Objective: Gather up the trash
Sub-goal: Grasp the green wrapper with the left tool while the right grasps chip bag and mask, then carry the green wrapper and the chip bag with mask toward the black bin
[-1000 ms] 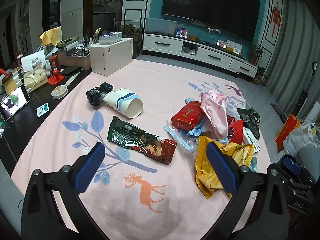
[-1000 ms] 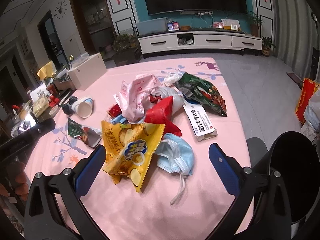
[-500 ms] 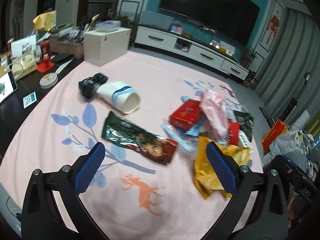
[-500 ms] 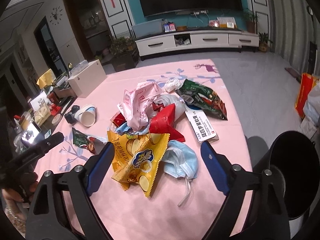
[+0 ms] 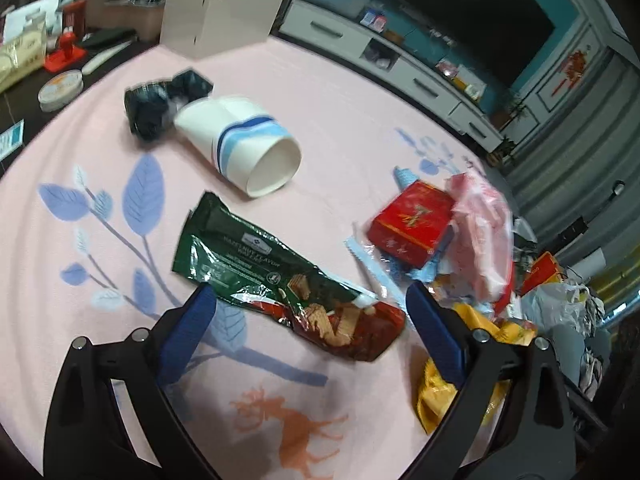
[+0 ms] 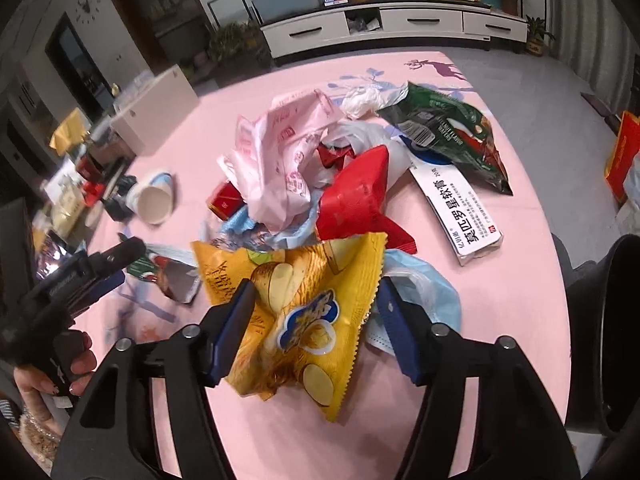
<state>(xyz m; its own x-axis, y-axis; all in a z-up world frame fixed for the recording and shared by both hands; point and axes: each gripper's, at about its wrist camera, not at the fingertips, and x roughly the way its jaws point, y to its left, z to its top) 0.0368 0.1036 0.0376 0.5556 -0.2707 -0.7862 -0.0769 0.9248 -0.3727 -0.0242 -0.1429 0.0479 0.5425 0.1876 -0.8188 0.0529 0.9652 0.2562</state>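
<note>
In the left wrist view my left gripper point(image 5: 310, 302) hangs low over a green wafer wrapper point(image 5: 256, 264) on the pink cloth point(image 5: 340, 96). Its jaws are closing, with the wrapper's red end between the blue pads, which stay apart from it. In the right wrist view my right gripper point(image 6: 316, 292) straddles a yellow chip bag point(image 6: 304, 304). Its jaws are closing on the bag, the pads at its edges. The left gripper point(image 6: 100, 268) also shows there at the left, held by a hand point(image 6: 60, 368).
A tipped paper cup point(image 5: 248, 148), a red box point(image 5: 412, 224), a pink bag point(image 6: 280, 152), a red wrapper point(image 6: 356, 196), a blue mask point(image 6: 432, 292), a white medicine box point(image 6: 460, 216) and a green bag point(image 6: 444, 128) lie around. A black bin point(image 6: 616, 320) stands right.
Both grippers have dropped closer to the cloth. The left has come in over the green wrapper, and the right jaws have narrowed around the chip bag.
</note>
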